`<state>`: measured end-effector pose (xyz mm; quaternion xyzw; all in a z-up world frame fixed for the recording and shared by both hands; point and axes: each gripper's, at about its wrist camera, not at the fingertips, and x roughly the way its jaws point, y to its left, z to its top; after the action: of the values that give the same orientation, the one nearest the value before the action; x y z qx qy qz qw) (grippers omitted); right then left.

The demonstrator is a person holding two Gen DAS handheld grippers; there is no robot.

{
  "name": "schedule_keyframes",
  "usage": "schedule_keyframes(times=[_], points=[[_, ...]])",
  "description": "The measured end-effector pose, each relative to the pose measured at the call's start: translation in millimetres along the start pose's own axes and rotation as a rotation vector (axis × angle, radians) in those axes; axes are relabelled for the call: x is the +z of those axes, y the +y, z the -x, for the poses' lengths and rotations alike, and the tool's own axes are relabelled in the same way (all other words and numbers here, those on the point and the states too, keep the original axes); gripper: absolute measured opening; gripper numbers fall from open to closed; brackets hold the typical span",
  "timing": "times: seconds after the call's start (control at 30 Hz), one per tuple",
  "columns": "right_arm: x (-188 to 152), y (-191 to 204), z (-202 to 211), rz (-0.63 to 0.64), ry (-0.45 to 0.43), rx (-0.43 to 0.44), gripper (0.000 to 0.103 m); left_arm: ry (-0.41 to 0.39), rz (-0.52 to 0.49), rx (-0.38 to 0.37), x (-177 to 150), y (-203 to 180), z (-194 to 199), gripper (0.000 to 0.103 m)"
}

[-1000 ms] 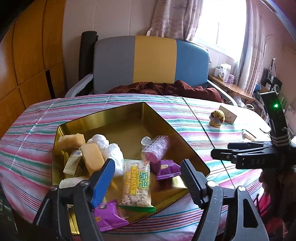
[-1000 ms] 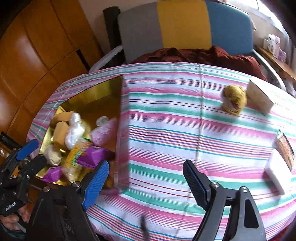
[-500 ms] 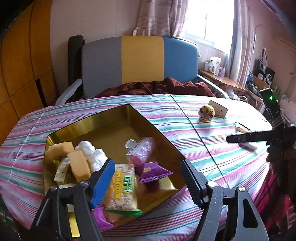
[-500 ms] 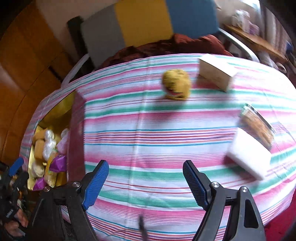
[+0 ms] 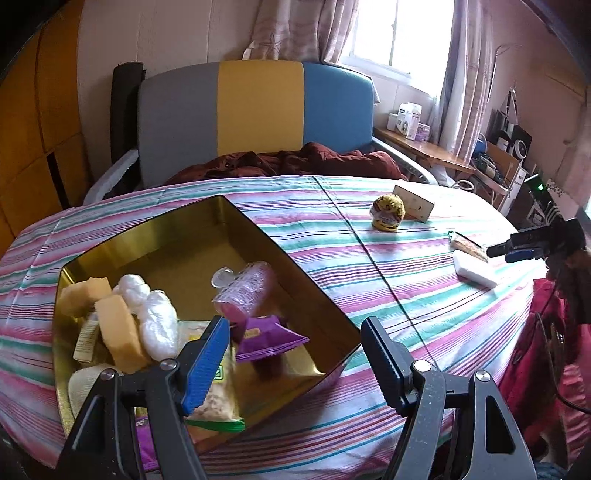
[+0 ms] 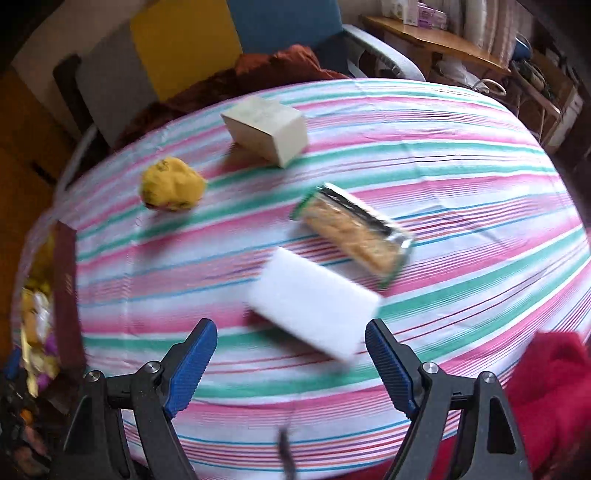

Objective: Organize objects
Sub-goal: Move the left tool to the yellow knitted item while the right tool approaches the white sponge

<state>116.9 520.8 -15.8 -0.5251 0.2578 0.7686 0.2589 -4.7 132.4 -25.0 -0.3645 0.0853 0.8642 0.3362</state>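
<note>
Probably soft and light, that white sponge block [image 6: 314,301] just ahead of the wide-open, empty right claw [image 6: 291,365]; best pinched across its short sides.

Daylight from window [image 5: 384,33], overexposed glare, motion-blurred right view, fisheye-bent dark corners

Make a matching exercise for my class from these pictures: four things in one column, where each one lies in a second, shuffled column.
Things
1. pink bottle
2. white sponge block
3. cream box
4. clear snack packet

Places
A. on the cloth, nearest the right tool
B. inside the gold tray
C. farthest back on the cloth, behind the yellow ball
D. on the cloth, between box and sponge

Pairs: 1-B, 2-A, 3-C, 4-D
</note>
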Motion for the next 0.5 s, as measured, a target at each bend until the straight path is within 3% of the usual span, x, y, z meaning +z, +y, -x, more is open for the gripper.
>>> schedule_keyframes(times=[0.37, 0.5], points=[[16.1, 26.3, -46.3, 0.323, 0.179, -0.157, 0.084, 0.036, -0.01, -0.009, 0.7, -4.8, -12.0, 0.074], [27.6, 28.2, -67.2, 0.386, 0.243, -0.205, 0.084, 0.046, -0.007, -0.009, 1.2, -4.6, -15.4, 0.074]])
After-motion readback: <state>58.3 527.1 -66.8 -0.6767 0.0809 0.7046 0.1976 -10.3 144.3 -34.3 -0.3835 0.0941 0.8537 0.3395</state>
